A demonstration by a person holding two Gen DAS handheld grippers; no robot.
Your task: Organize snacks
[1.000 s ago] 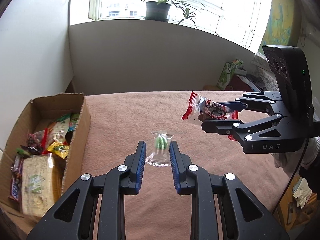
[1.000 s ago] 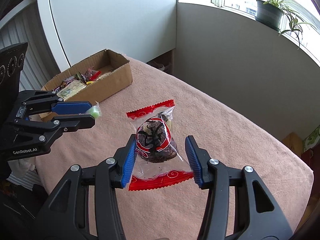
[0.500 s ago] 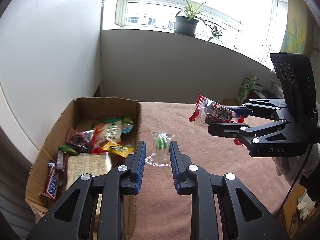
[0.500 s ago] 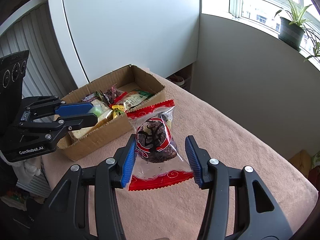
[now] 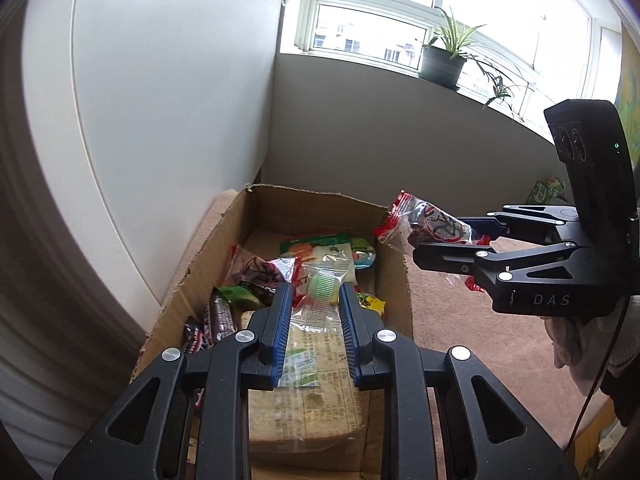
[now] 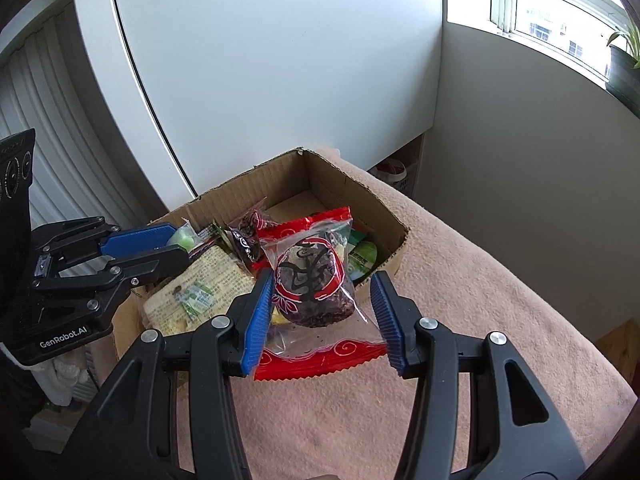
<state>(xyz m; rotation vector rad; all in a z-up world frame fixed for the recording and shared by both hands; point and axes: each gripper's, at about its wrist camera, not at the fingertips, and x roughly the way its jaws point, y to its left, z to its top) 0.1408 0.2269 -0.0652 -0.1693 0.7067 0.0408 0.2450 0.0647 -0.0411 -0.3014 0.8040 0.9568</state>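
Now my left gripper jaws pinch a clear green candy packet over the cardboard box, while my right gripper jaws clamp a red-edged pastry bag near its right wall.

R claw grips red-edged snack bag by cardboard box.

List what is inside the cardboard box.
The cardboard box holds a large beige printed packet, chocolate bars, a dark snack in a red-edged wrapper, green packets and a yellow sweet. Whatever lies beneath is covered.
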